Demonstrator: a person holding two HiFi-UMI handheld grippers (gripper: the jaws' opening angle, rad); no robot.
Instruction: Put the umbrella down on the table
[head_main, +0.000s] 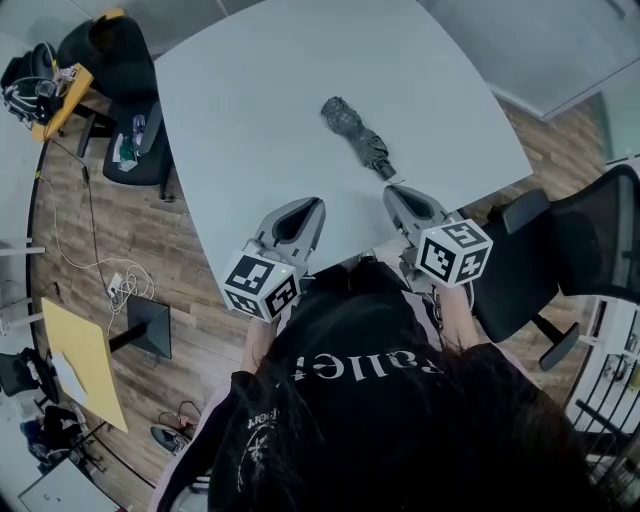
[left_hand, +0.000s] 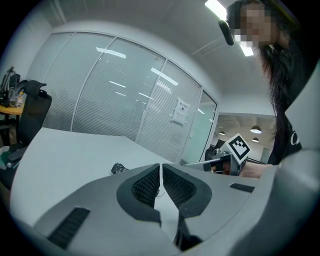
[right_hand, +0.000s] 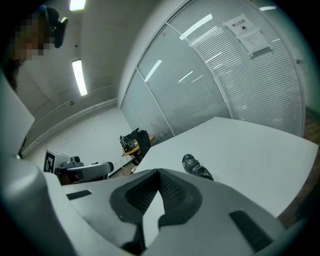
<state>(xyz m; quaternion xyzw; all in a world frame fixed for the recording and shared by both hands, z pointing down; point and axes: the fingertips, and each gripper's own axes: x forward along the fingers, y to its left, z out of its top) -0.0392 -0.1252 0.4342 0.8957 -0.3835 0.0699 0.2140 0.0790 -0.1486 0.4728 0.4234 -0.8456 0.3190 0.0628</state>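
Observation:
A folded dark checked umbrella (head_main: 355, 136) lies flat on the pale grey table (head_main: 260, 100), handle end toward me. It shows as a small dark lump in the left gripper view (left_hand: 119, 168) and beyond the jaws in the right gripper view (right_hand: 196, 168). My right gripper (head_main: 393, 189) sits just short of the umbrella's handle, jaws shut with nothing between them. My left gripper (head_main: 312, 204) rests near the table's front edge, apart from the umbrella, its jaws shut and empty.
Black office chairs stand at the right (head_main: 580, 240) and at the far left (head_main: 110, 50). A cluttered yellow desk (head_main: 60, 95) is at the upper left. Cables and yellow boards (head_main: 85, 370) lie on the wooden floor. Glass partitions (left_hand: 125, 90) ring the room.

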